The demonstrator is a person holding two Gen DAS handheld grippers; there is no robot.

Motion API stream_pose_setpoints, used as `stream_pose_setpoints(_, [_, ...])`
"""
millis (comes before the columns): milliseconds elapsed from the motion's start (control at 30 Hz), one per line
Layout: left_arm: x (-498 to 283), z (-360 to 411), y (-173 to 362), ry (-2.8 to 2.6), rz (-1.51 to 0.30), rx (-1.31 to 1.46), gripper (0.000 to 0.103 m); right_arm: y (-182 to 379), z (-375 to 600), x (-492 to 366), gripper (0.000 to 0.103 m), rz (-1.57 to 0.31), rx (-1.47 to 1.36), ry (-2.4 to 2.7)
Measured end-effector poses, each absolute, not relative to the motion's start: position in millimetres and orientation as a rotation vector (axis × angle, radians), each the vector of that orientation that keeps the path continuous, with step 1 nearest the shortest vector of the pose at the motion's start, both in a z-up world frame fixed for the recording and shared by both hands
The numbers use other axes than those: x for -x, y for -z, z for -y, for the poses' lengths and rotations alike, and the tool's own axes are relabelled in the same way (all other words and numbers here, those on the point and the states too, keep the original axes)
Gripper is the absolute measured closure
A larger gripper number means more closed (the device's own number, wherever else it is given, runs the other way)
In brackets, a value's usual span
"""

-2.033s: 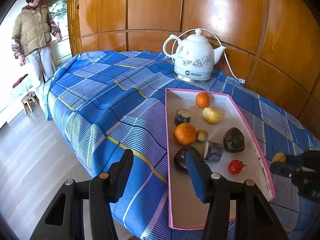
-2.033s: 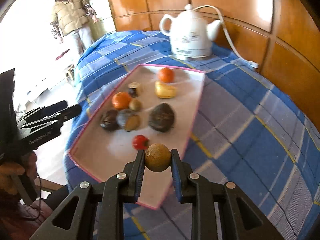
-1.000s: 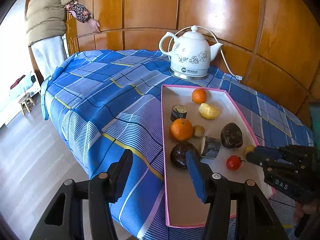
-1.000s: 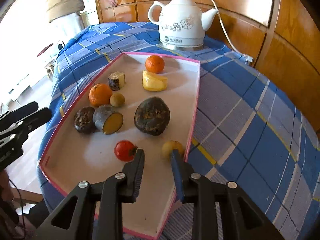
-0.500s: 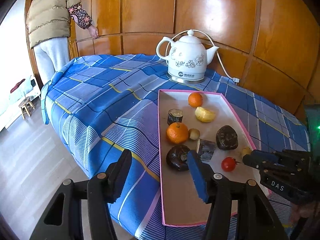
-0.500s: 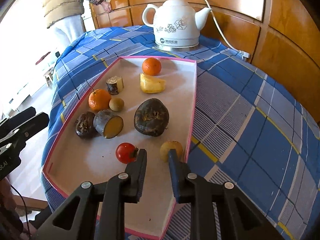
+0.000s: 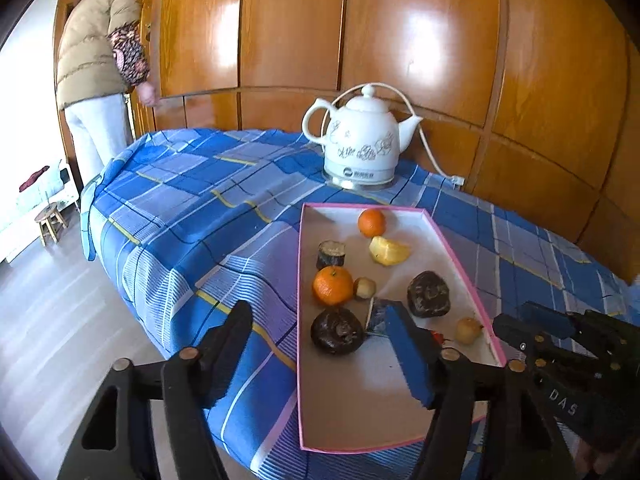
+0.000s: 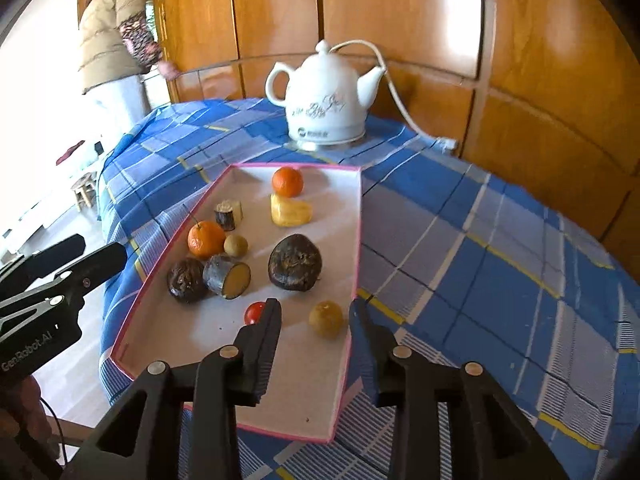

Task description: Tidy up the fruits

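Your right gripper (image 8: 314, 322) is opening, nothing clamped; the small yellow fruit (image 8: 326, 319) sits just ahead between its fingers (left gripper (image 7: 320, 334) farther off, opening, empty).

"DAS" on right gripper (image 7: 532, 330), "GenRobot.AI" on left gripper (image 8: 80, 258)

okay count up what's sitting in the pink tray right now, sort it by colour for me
Orange: 2
Yellow: 1
Tan: 2
Red: 1
Dark brown: 2
Cut dark-skinned pieces: 2
Total: 10
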State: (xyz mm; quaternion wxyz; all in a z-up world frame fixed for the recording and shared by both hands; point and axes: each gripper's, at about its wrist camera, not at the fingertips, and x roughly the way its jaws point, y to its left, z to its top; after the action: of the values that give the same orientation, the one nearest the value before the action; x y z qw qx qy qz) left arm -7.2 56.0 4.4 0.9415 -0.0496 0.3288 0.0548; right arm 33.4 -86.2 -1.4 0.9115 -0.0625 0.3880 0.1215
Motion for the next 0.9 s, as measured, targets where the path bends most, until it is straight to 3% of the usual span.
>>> stream_pose_setpoints(200, [14.2, -46.5, -5.3, -0.094, -0.667, 0.091, 0.022, -0.2, 90.3, -19.2, 0.067, -0.771, 0.142, -0.195])
stream_pose_setpoints(467, [22.6, -36.2, -9.2, -0.097, -0.638, 0.063, 0.003, -10.7, 102.1, -3.7, 0.067, -0.719, 0.113, -0.143])
stream_pose_setpoints(900, [24.8, -32.9, -8.6, -0.091, -0.642, 0.062, 0.000, -12.6, 105.9, 1.0, 0.067, -0.700, 0.095, -0.115])
